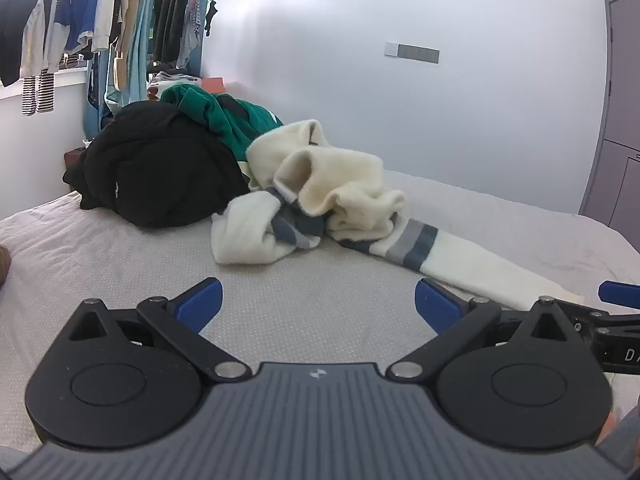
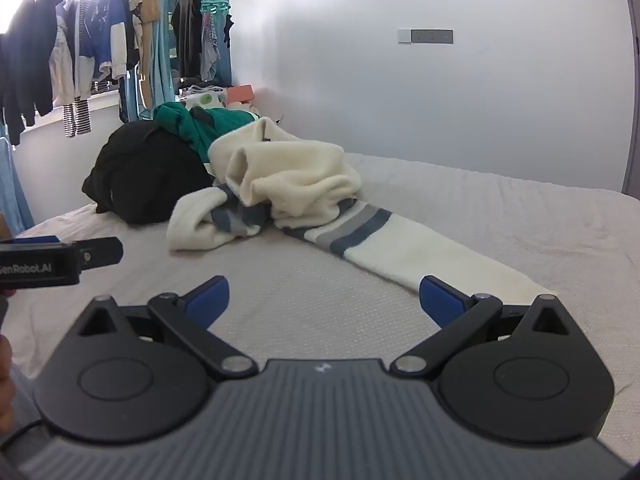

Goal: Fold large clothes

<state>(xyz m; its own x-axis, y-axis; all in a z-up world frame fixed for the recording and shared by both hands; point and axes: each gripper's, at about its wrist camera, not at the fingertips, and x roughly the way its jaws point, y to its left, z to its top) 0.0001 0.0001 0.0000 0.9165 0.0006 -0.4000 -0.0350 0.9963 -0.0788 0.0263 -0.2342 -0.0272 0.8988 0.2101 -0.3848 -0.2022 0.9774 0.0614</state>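
Note:
A crumpled cream sweater (image 1: 336, 184) (image 2: 288, 184) with grey and blue sleeve stripes lies on the bed; one sleeve (image 1: 460, 264) (image 2: 420, 248) stretches toward me on the right. Behind it lie a black garment (image 1: 160, 164) (image 2: 144, 172) and a green garment (image 1: 224, 116) (image 2: 200, 124). My left gripper (image 1: 318, 304) is open and empty above the sheet, short of the sweater. My right gripper (image 2: 324, 300) is open and empty, its right fingertip near the sleeve's cuff end. Each gripper shows at the edge of the other's view.
The bed's grey-white sheet (image 1: 120, 264) (image 2: 520, 208) spreads all around. Clothes hang on a rack (image 1: 80, 20) (image 2: 80, 40) at the back left. A white wall (image 1: 400, 100) lies behind and a grey cabinet (image 1: 624, 100) stands at right.

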